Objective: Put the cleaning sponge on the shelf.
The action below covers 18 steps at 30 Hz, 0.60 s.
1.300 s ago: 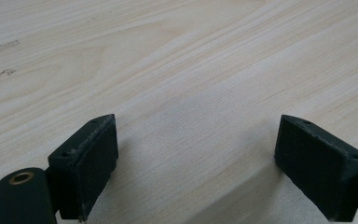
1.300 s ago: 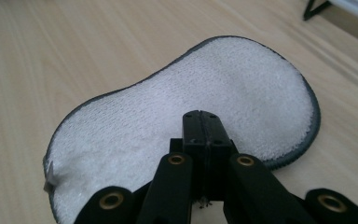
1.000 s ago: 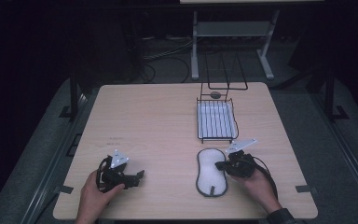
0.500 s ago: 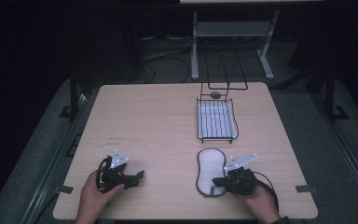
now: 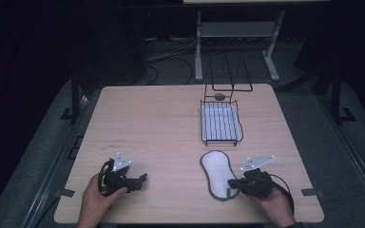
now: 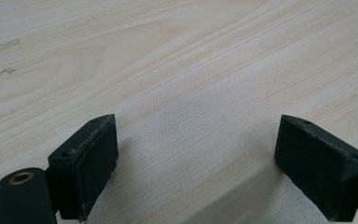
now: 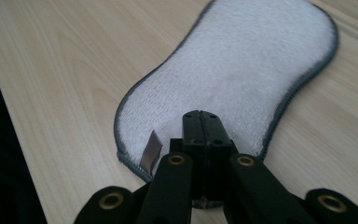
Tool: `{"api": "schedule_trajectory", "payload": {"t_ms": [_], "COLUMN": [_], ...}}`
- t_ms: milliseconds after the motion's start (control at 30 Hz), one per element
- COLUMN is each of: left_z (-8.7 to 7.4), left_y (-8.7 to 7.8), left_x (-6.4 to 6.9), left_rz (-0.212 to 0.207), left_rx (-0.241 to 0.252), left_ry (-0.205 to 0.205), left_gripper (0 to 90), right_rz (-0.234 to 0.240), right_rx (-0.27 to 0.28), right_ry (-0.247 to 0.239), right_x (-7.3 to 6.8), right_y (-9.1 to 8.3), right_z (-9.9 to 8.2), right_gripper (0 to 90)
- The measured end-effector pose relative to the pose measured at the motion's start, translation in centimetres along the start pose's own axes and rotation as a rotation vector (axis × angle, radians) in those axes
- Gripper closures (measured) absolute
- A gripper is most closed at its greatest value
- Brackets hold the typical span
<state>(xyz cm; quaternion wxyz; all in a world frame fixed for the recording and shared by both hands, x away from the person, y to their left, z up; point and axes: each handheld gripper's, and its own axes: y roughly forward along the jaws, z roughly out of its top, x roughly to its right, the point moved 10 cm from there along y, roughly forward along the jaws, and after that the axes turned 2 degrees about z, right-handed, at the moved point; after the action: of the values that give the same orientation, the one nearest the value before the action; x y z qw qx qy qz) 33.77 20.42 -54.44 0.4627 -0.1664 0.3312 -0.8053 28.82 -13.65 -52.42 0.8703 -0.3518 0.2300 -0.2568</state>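
Observation:
A white peanut-shaped pad with a dark grey rim lies flat on the wooden table, near its front edge and right of the middle. My right gripper is shut, its tips over the pad's near end beside a small tag. In the right gripper view the closed jaws lie over the white fleece, and I see no fabric pinched between them. My left gripper rests low at the front left and stands open. In the left gripper view, bare wood shows between its fingers.
A black wire tray with a ribbed white insert sits behind the pad, towards the table's far right. A small dark round object and an upright wire frame stand behind it. The table's front edge runs just below both hands.
My right gripper has slid toward the table's front edge, from the pad's middle to its near end. The pad, the tray and my left gripper have stayed put.

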Motion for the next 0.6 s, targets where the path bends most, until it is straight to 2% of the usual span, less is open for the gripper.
{"api": "schedule_trajectory", "payload": {"t_ms": [133, 433, 600], "left_z": [0.0, 0.0, 0.0], "left_y": [0.0, 0.0, 0.0], "left_x": [0.0, 0.0, 0.0], "left_rz": [0.000, 0.000, 0.000], "left_rx": [0.000, 0.000, 0.000], "left_ry": [-0.001, 0.000, -0.001], "left_gripper": [12.6, 12.6, 12.6], "right_rz": [-0.026, -0.070, -0.099], "right_rx": [0.000, -0.002, -0.002], "right_ry": [0.027, 0.039, 0.067], "right_x": [1.3, 3.2, 4.8], "right_y": [-0.7, -1.4, -2.1], "right_z": [-0.3, -0.6, -0.9], "right_gripper": [89.8, 89.8, 89.8]}}
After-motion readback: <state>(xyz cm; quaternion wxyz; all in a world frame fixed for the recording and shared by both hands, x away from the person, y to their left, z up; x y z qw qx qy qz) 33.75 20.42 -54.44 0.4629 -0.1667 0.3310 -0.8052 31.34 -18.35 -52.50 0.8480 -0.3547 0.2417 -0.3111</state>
